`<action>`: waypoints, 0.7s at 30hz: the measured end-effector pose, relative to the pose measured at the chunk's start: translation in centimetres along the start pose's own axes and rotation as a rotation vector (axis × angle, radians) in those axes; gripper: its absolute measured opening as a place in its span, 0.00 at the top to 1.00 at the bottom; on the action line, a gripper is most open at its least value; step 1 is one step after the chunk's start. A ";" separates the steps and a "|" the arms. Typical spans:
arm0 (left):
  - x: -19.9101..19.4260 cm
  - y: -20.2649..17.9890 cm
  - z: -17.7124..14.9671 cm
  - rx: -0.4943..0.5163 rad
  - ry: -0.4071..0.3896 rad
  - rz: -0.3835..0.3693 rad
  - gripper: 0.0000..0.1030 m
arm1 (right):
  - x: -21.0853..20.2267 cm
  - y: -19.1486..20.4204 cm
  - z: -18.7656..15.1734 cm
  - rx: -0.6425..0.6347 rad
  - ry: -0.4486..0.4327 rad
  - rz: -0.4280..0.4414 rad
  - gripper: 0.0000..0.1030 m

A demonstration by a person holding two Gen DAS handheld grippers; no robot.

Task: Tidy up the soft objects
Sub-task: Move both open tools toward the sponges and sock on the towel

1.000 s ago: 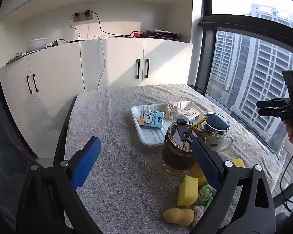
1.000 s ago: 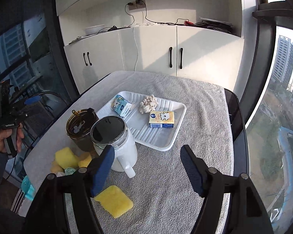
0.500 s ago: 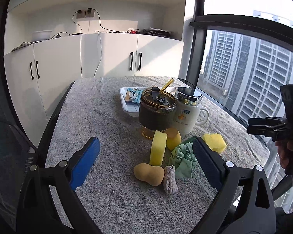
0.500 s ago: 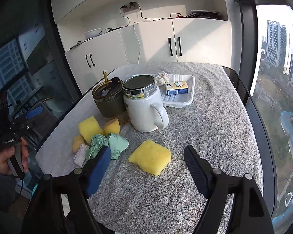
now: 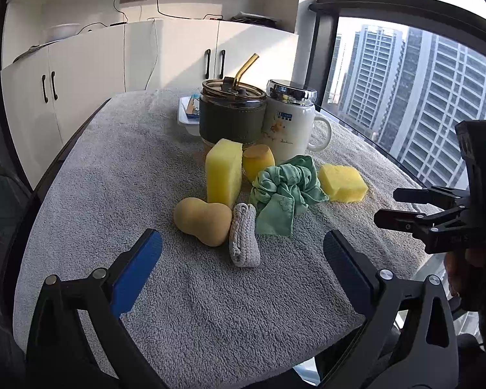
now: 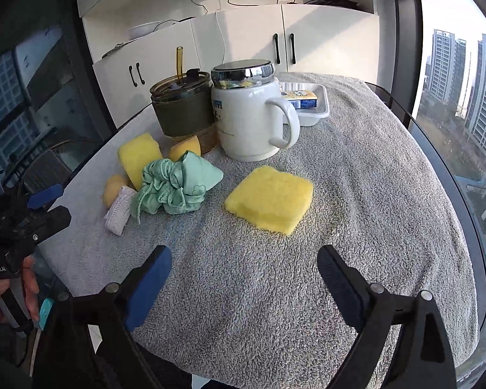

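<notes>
Soft things lie in a cluster on the grey towel: a tan peanut-shaped sponge (image 5: 204, 215), a knitted grey-white roll (image 5: 243, 233), a green fabric scrunchie (image 5: 283, 191), an upright yellow sponge (image 5: 223, 170), a small orange-yellow sponge (image 5: 258, 160) and a flat yellow sponge (image 5: 341, 178). My left gripper (image 5: 243, 256) is open and empty, just short of the roll. My right gripper (image 6: 244, 269) is open and empty, just short of the flat yellow sponge (image 6: 270, 199). The scrunchie (image 6: 175, 186) lies to its left.
A dark tumbler with a straw (image 5: 231, 115) and a white lidded mug (image 5: 288, 123) stand behind the cluster. A white tray (image 6: 311, 113) holding small cartons sits further back. White cabinets stand beyond the table. Table edges and a window are close on the right.
Both grippers have dropped lower and pulled back toward the table's near edge, so the soft cluster now sits directly ahead. Both stay open. Nothing on the table has moved.
</notes>
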State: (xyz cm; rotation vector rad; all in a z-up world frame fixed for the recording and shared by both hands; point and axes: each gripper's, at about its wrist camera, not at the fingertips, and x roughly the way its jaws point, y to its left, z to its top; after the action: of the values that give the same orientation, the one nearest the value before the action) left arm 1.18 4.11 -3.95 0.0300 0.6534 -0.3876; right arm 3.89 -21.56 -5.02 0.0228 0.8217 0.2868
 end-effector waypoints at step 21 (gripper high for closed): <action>5.4 -0.6 -1.1 -0.074 0.101 0.011 0.03 | 5.6 -2.0 3.0 0.038 0.042 -0.001 0.09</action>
State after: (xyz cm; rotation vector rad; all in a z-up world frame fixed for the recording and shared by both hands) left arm 4.19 1.83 -7.96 -0.0177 0.7669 -0.3528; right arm 10.16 -21.77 -7.25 0.0516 0.8686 0.2713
